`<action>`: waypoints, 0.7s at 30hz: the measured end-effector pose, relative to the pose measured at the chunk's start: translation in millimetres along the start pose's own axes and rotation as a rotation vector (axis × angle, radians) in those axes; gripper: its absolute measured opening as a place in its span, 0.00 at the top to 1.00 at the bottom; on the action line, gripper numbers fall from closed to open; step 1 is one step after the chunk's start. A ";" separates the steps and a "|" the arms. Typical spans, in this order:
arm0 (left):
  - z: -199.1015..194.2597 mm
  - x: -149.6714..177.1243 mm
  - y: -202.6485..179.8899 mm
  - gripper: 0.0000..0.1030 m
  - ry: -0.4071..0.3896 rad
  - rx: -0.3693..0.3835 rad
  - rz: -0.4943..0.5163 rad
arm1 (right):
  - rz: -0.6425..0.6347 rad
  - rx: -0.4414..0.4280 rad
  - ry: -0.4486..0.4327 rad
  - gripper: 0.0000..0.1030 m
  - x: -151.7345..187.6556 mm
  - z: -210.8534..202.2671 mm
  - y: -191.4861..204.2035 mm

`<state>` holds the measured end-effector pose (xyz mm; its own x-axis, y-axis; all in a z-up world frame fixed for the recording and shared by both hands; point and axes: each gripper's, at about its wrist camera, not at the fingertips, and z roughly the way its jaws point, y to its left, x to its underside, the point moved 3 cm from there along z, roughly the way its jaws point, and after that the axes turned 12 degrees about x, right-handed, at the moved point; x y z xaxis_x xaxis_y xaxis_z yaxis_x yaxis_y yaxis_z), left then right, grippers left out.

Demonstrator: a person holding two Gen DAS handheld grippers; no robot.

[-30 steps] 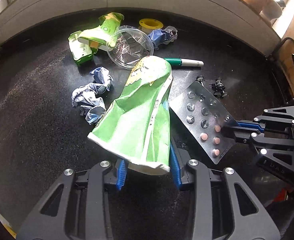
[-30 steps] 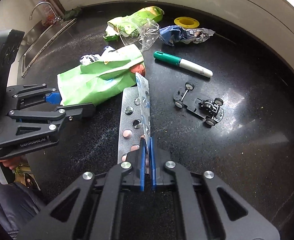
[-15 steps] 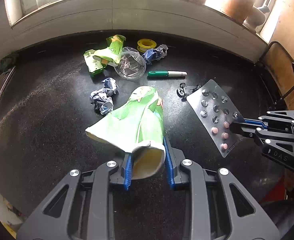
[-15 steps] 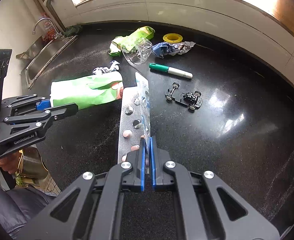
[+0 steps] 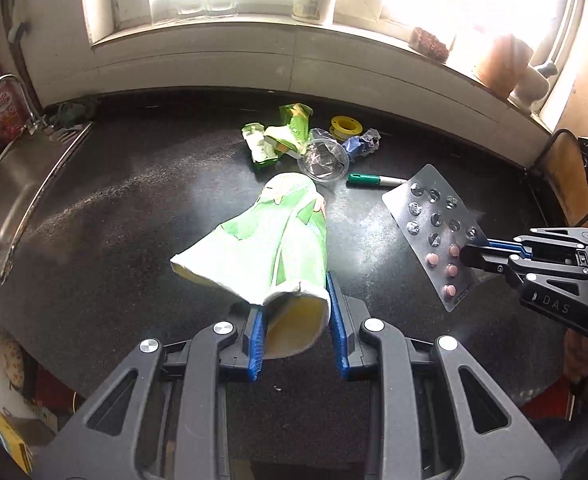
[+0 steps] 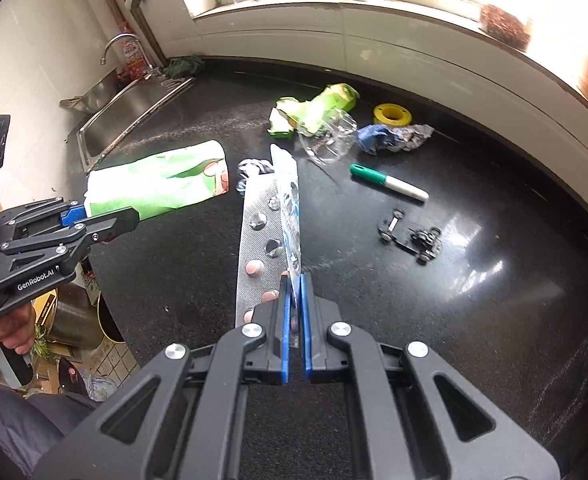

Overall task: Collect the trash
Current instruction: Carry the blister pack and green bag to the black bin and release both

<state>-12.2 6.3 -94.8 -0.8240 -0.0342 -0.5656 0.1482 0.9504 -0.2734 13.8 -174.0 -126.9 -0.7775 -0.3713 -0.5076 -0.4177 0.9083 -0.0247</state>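
My left gripper (image 5: 296, 312) is shut on a crushed green paper cup (image 5: 266, 236) and holds it above the black counter (image 5: 114, 216). The cup also shows in the right wrist view (image 6: 162, 184). My right gripper (image 6: 295, 300) is shut on a silver pill blister pack (image 6: 264, 240) with a few pink pills, held raised; the pack also shows in the left wrist view (image 5: 434, 232). On the counter lie a green carton (image 5: 282, 136), a clear plastic cup (image 5: 324, 158), crumpled blue paper (image 5: 360, 144) and crumpled paper (image 6: 254, 168).
A green-capped marker (image 6: 388, 182), a yellow tape roll (image 6: 392, 114) and a small toy car chassis (image 6: 412, 236) lie on the counter. A steel sink (image 6: 126, 108) sits at the far left. A bin (image 6: 74, 320) stands below the counter's edge at left.
Both grippers have risen and pulled back from the counter with the cup and the blister pack; the litter looks smaller and farther, and the window and sink have come into view.
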 end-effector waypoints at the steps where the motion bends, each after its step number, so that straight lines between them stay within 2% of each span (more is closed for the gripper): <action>1: -10.3 2.4 8.1 0.74 -0.014 -0.017 -0.019 | -0.020 -0.021 -0.004 0.94 -6.7 0.0 11.4; 7: -80.6 40.2 74.4 0.74 -0.097 -0.158 -0.193 | -0.201 -0.173 -0.031 0.94 -47.1 2.5 116.9; 11: -123.2 87.1 124.2 0.74 -0.127 -0.268 -0.340 | -0.343 -0.294 -0.018 0.94 -60.0 6.4 208.5; 15: -154.8 141.2 169.1 0.74 -0.120 -0.368 -0.482 | -0.466 -0.394 0.018 0.94 -58.0 14.0 296.1; 21: -170.6 216.7 223.9 0.74 -0.094 -0.419 -0.665 | -0.567 -0.464 0.139 0.94 -39.2 44.3 394.2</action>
<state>-250.9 264.4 -145.8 -0.6150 -0.6441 -0.4549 -0.5929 0.7580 -0.2718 -99.5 207.1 -154.9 -0.4234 -0.8074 -0.4109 -0.9039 0.4069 0.1320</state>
